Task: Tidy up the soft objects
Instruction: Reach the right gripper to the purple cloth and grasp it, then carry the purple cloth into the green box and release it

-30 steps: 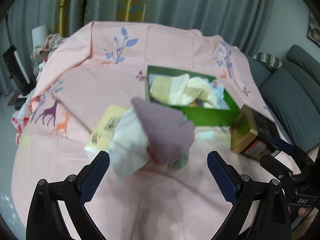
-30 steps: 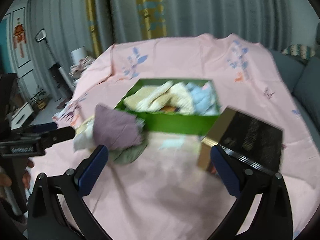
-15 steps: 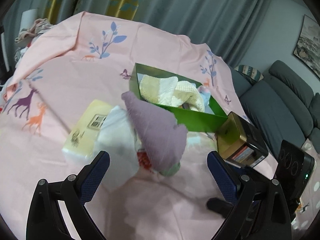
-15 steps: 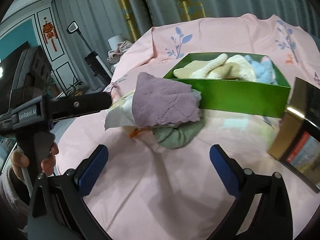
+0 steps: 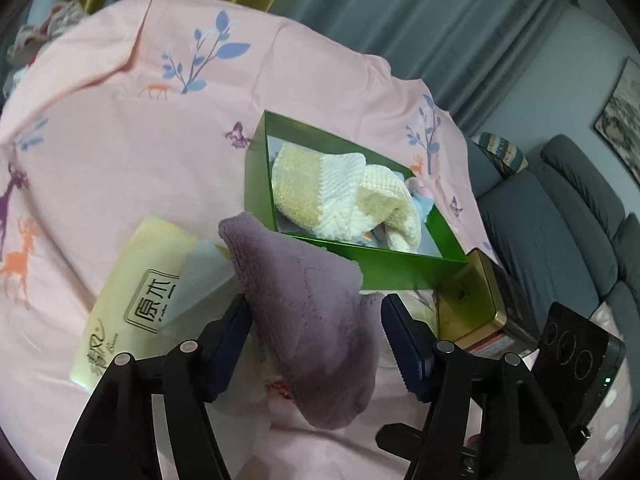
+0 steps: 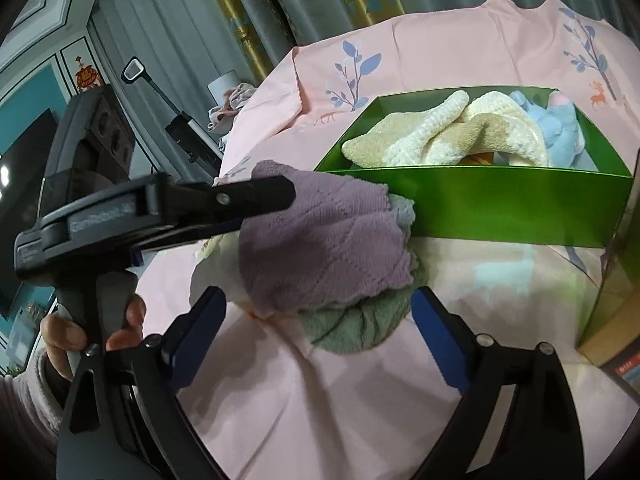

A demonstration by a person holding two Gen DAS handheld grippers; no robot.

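Your left gripper [image 5: 316, 332] has its fingers [image 5: 228, 332] set on either side of the purple cloth [image 5: 312, 300], partly closed around it — whether the pads already press the fabric you cannot tell from here. The cloth humps up between them, its far corner leaning on the near wall of the green box [image 5: 400, 272], which suits a short lift straight over that wall.

Your right gripper [image 6: 316, 332] waits with fingers [image 6: 200, 328] wide and holding nothing, near the same pile; between them lies a green cloth [image 6: 352, 328] tucked under the purple one, probably the next piece to take.

Under and left of the pile sits a yellow tissue pack [image 5: 136, 304] with white tissue trailing from it — mind that the lift does not drag it along. The box already holds cream and tan knitted towels [image 5: 344, 196] and something pale blue at its right end, so the near left corner looks the freest spot. A gold tin [image 5: 468, 308] stands just right of the box on the pink sheet [image 5: 120, 152] covering the worktop.
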